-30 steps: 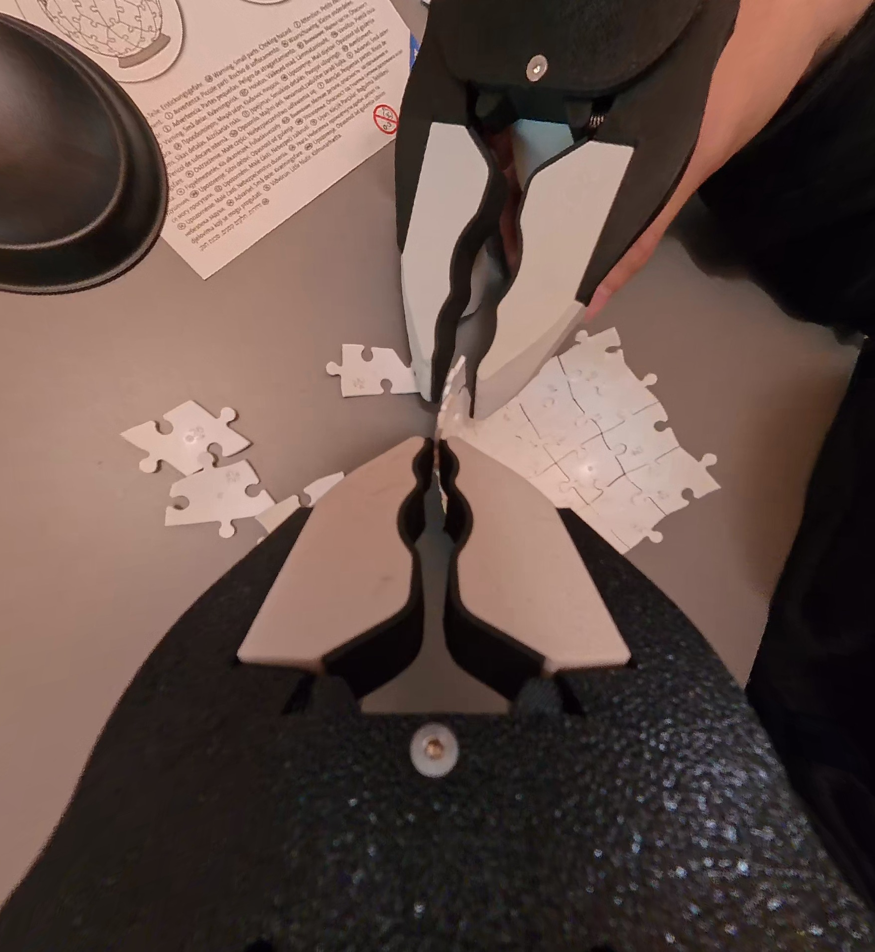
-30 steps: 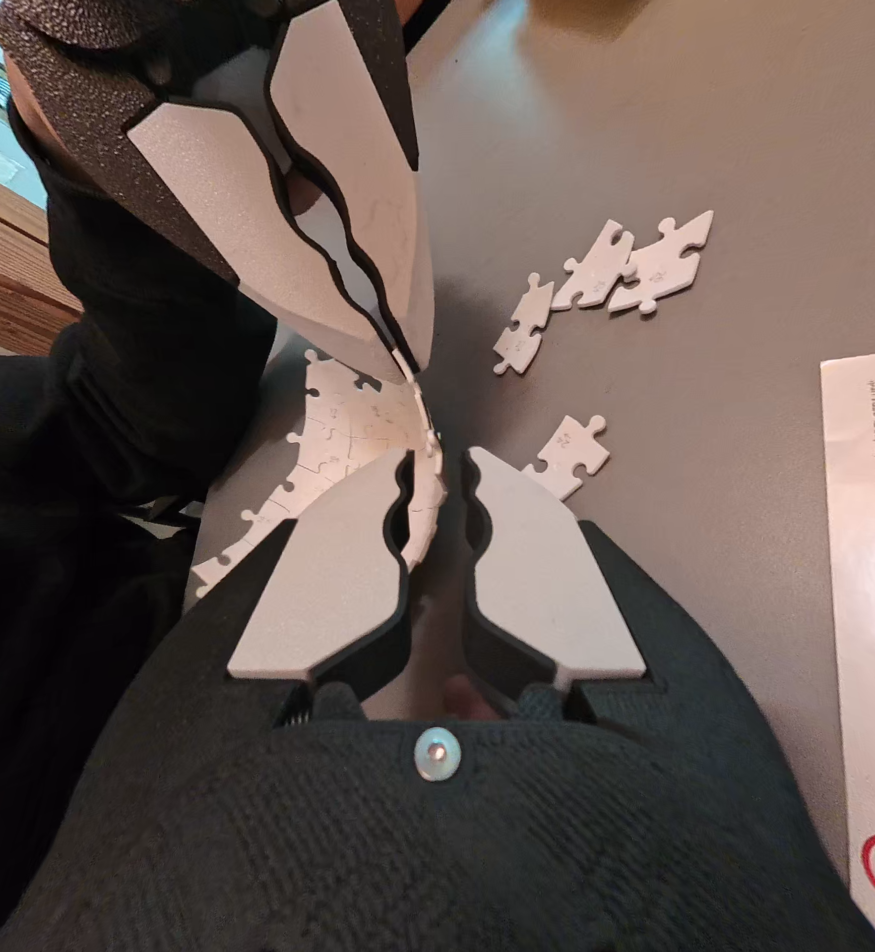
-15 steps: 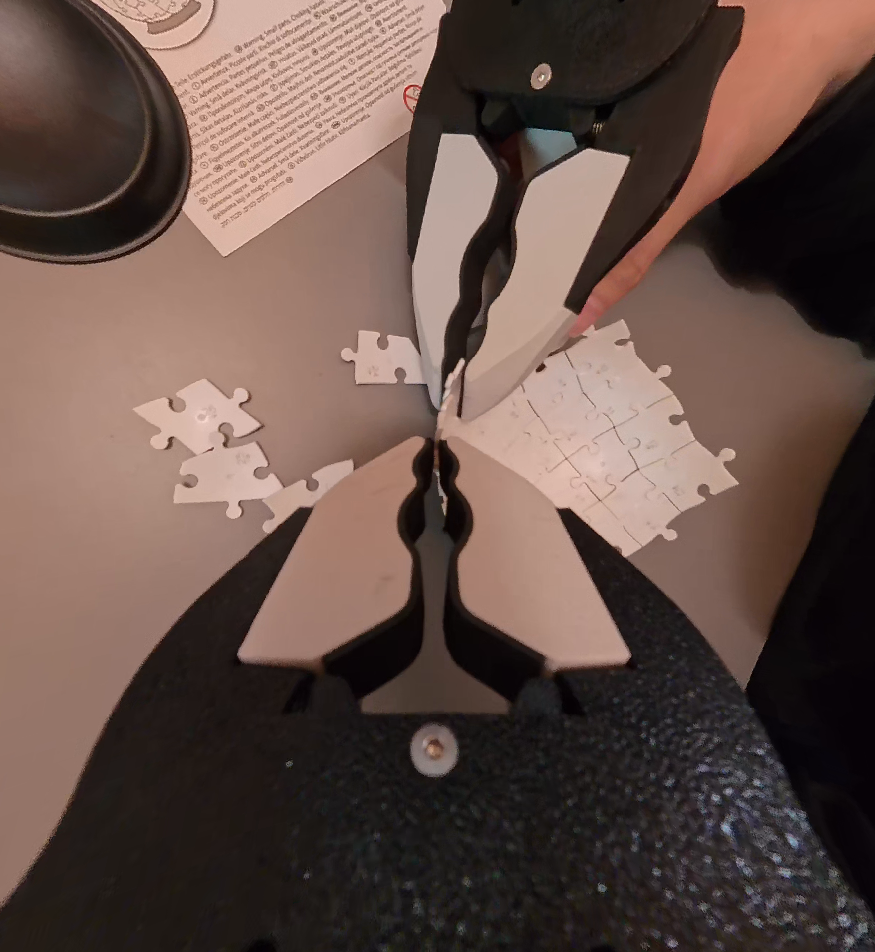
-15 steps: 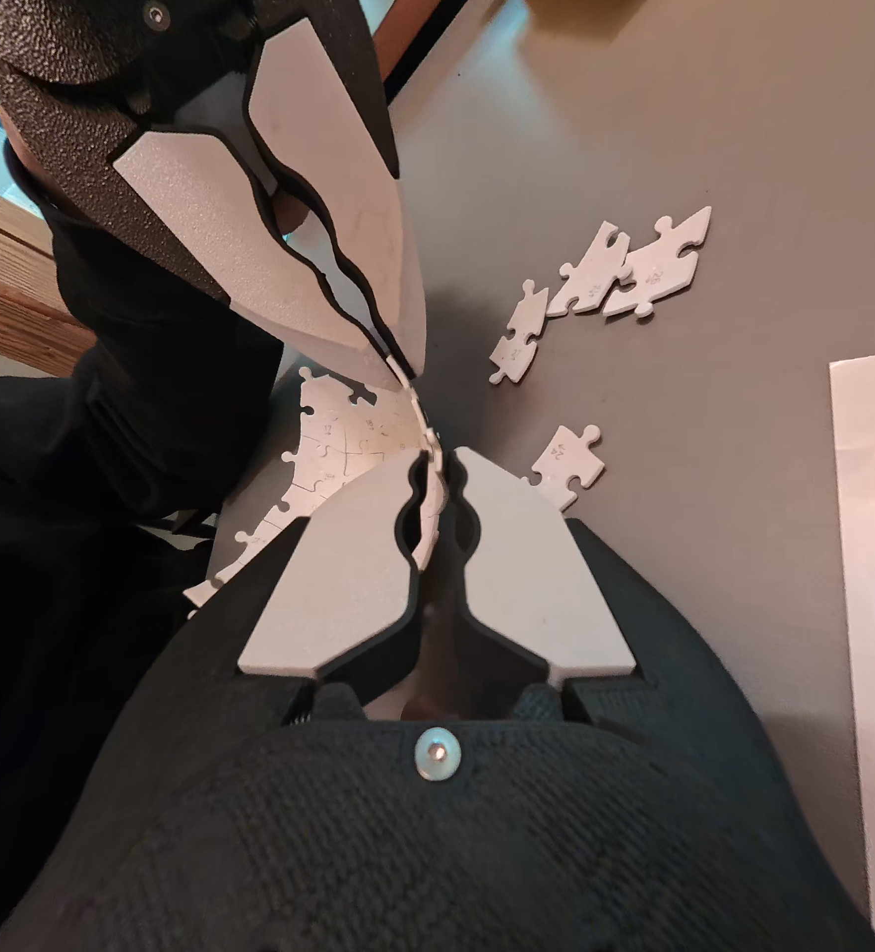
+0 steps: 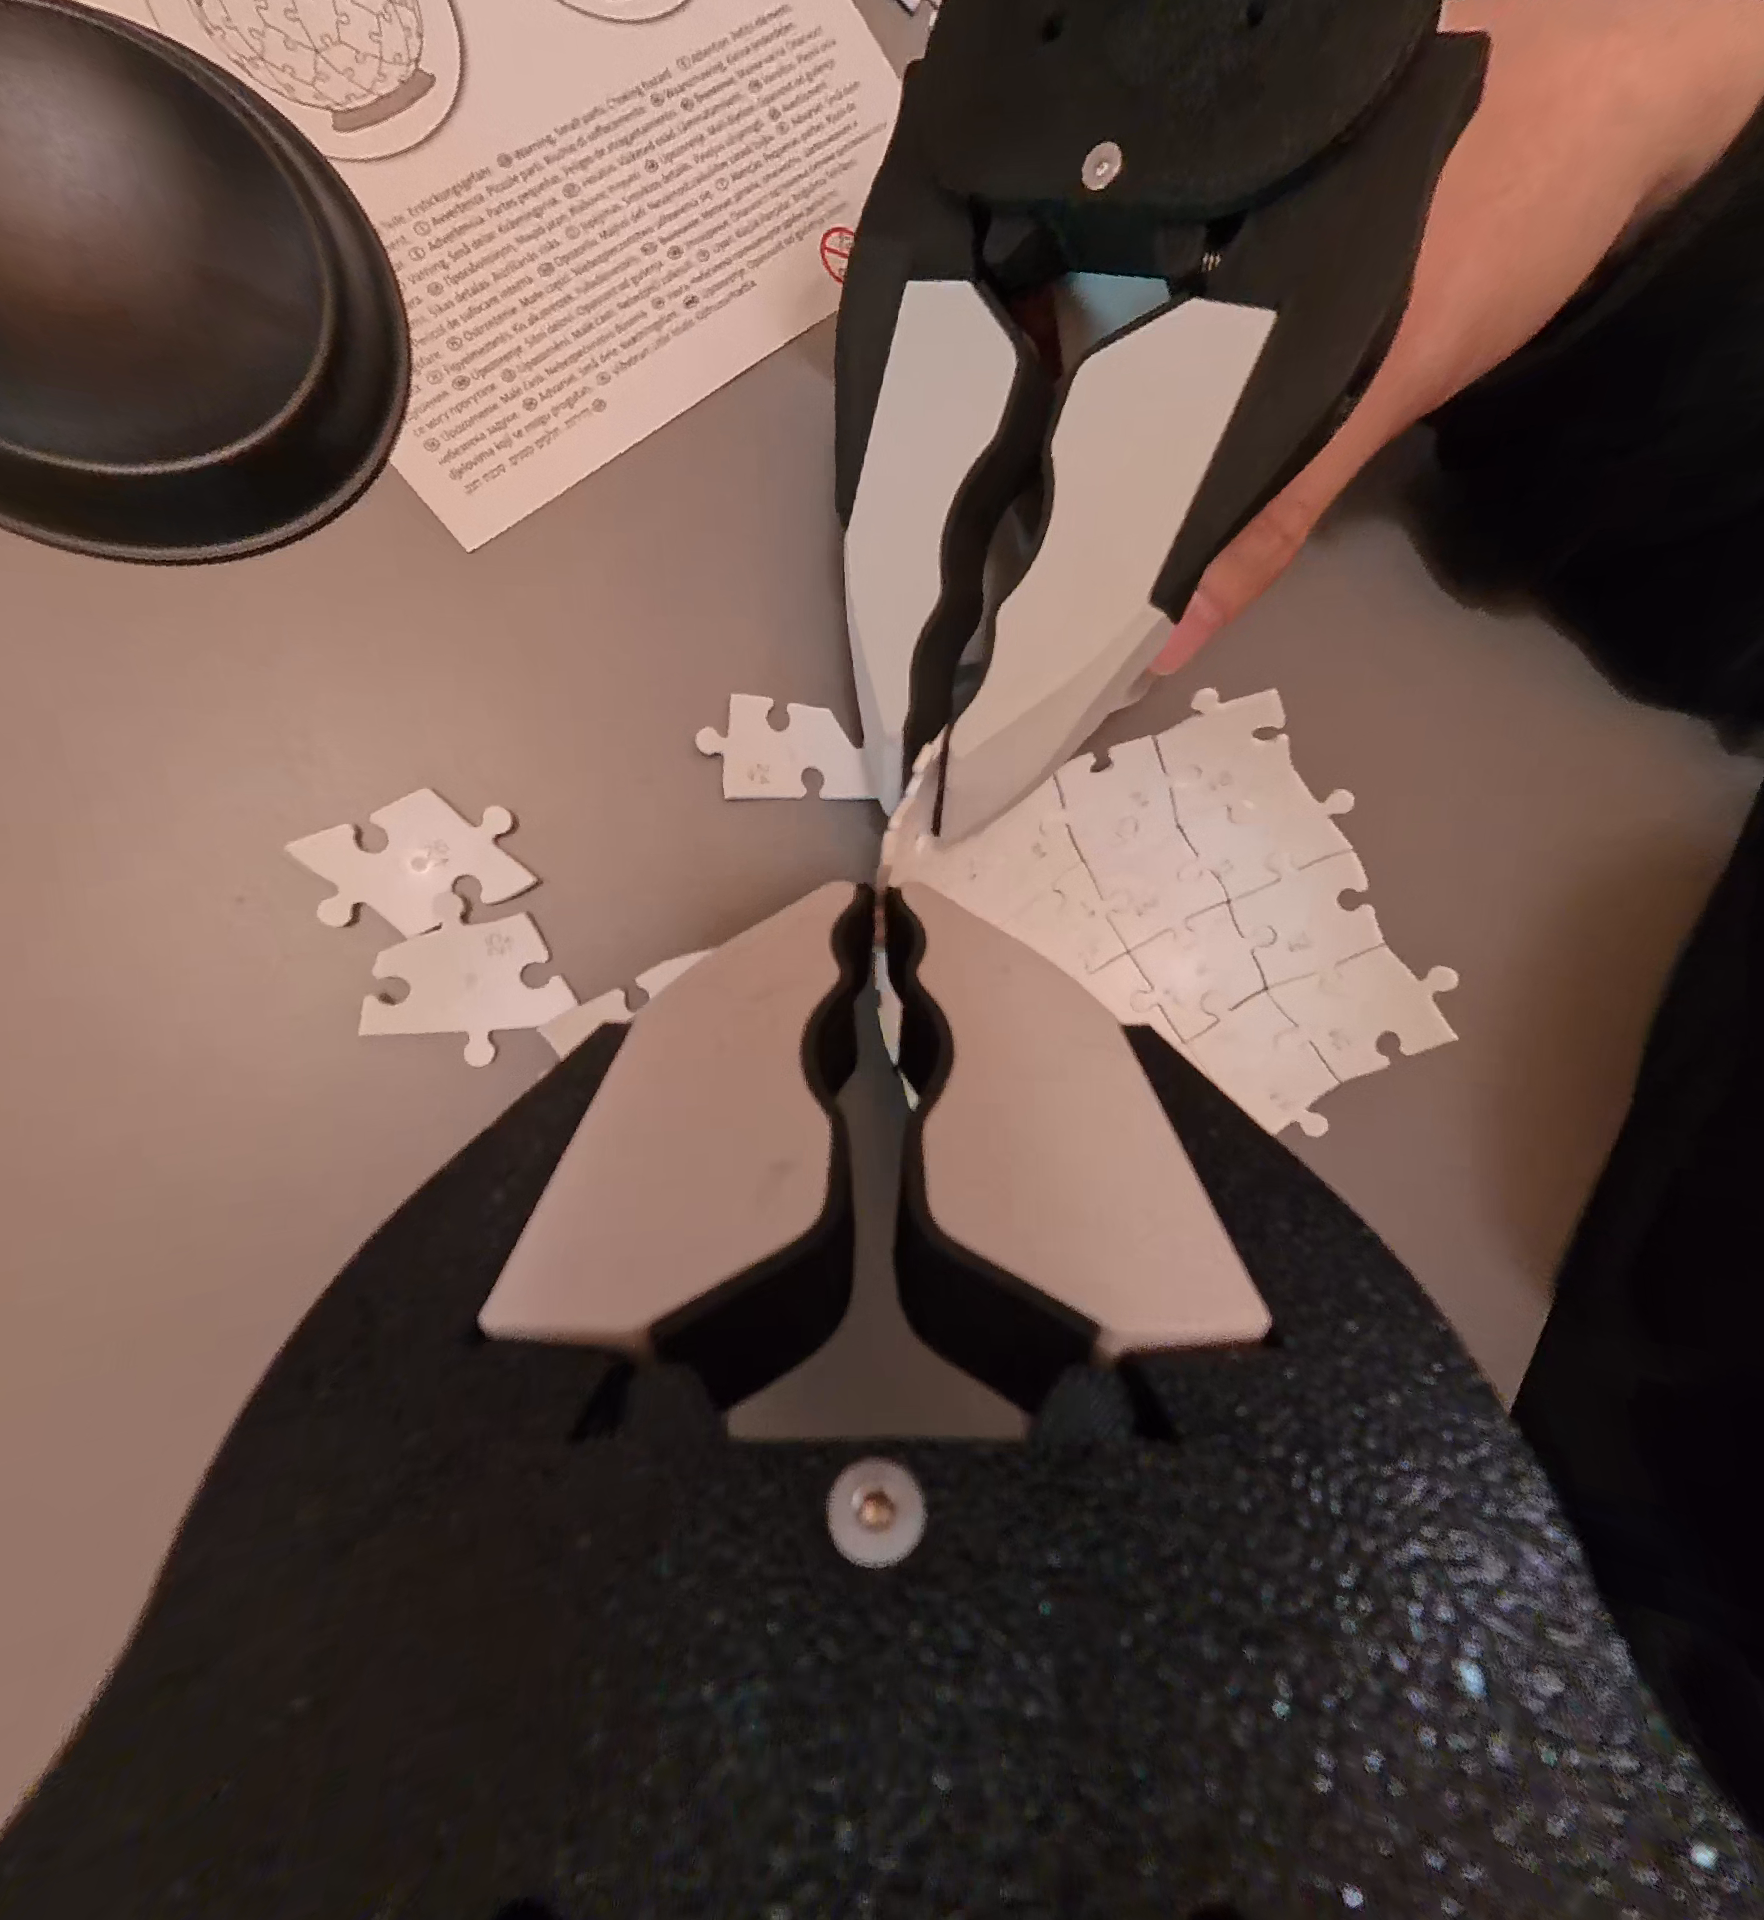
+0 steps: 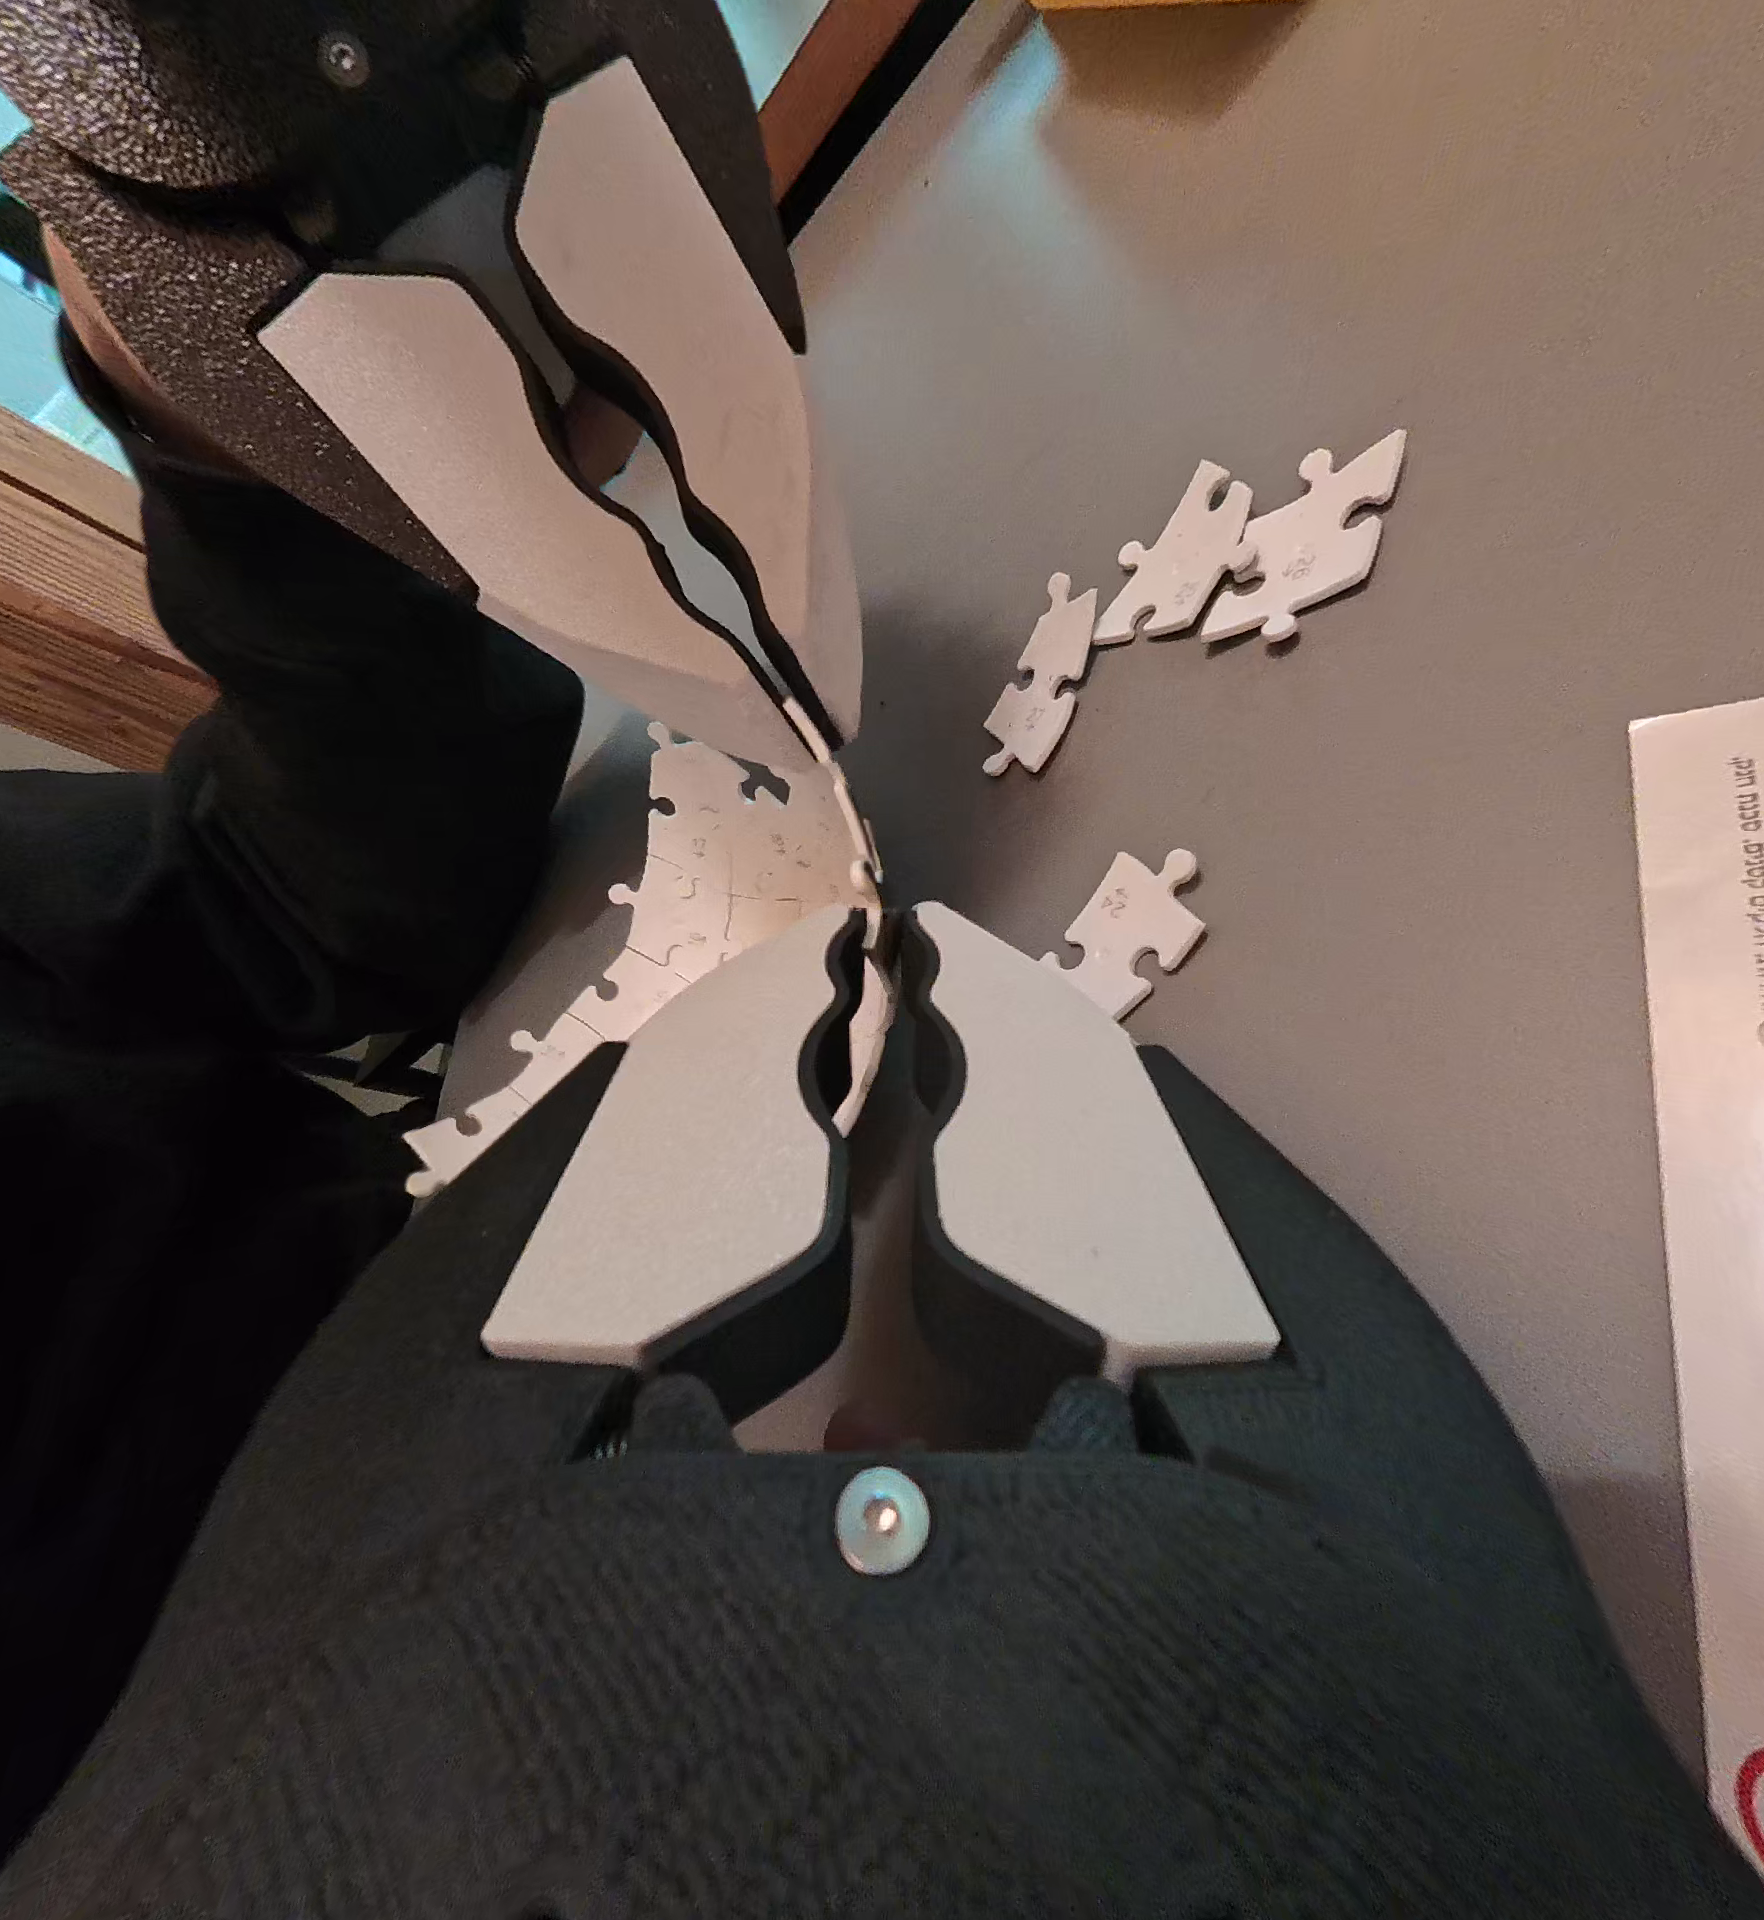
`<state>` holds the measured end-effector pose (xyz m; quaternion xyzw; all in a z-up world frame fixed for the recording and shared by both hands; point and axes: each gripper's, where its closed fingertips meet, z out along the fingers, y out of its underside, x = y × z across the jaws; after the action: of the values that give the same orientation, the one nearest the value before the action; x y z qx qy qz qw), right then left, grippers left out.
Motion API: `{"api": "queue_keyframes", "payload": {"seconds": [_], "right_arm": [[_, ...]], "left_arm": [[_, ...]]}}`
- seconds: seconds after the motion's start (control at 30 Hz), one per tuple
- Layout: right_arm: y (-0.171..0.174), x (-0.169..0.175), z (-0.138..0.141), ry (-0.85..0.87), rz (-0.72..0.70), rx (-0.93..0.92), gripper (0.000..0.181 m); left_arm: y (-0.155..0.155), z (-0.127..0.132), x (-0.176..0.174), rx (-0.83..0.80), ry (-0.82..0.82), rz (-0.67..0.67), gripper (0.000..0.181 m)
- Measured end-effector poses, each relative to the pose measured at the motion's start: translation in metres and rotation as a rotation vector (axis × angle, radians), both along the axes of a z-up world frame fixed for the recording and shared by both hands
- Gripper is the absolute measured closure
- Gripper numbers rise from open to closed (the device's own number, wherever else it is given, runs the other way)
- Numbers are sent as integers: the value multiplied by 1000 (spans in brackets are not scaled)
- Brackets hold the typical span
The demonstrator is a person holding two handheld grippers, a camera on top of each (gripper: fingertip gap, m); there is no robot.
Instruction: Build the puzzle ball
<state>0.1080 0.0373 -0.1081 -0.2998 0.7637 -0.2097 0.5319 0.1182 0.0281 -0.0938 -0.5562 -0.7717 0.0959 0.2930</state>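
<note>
Both tools are clenched on the same thing: a curved white sheet of joined plastic puzzle pieces [image 5: 1221,914], the partly built shell of the puzzle ball, held edge-up above the grey desk [image 5: 182,727]. In the left wrist view the left hand-held gripper [image 5: 876,902] has its grey fingers pressed together on the near edge of the sheet, while the right hand-held gripper [image 5: 928,805], held by a person's hand [image 5: 1543,208] in a black sleeve, pinches the same edge from the far side, tip nearly to tip. The sheet fans out to the right of both tips, its knobbed border hanging free. The right wrist view shows the same from the other side: the right hand-held gripper [image 6: 886,925] is closed on the thin edge of the sheet [image 6: 743,883], and the left hand-held gripper [image 6: 818,732] grips it just beyond. Loose white puzzle pieces lie flat on the desk: one [image 5: 784,753] just beside the right tool's tip, two [image 5: 421,857] touching each other farther left, and another [image 5: 629,997] partly hidden behind the left tool's finger. A white printed instruction leaflet [image 5: 649,260] lies at the far side, its corner under a round black bowl-shaped stand [image 5: 130,270].
</note>
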Motion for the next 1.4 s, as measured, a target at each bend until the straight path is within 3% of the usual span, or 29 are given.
{"api": "queue_keyframes", "payload": {"seconds": [0.33, 0.53, 0.83, 1.4], "right_arm": [[0, 0, -1, 2, -4, 14, 174], [-3, 1, 0, 0, -18, -11, 161], [-3, 4, -5, 43, -14, -16, 176], [0, 6, -8, 82, 18, -52, 178]], "left_arm": [[-1, -4, -1, -11, 8, -22, 180], [-3, -5, -2, -13, 8, -11, 180], [-3, -4, -2, -14, 12, -14, 180], [0, -4, 0, 7, 13, -29, 179]]}}
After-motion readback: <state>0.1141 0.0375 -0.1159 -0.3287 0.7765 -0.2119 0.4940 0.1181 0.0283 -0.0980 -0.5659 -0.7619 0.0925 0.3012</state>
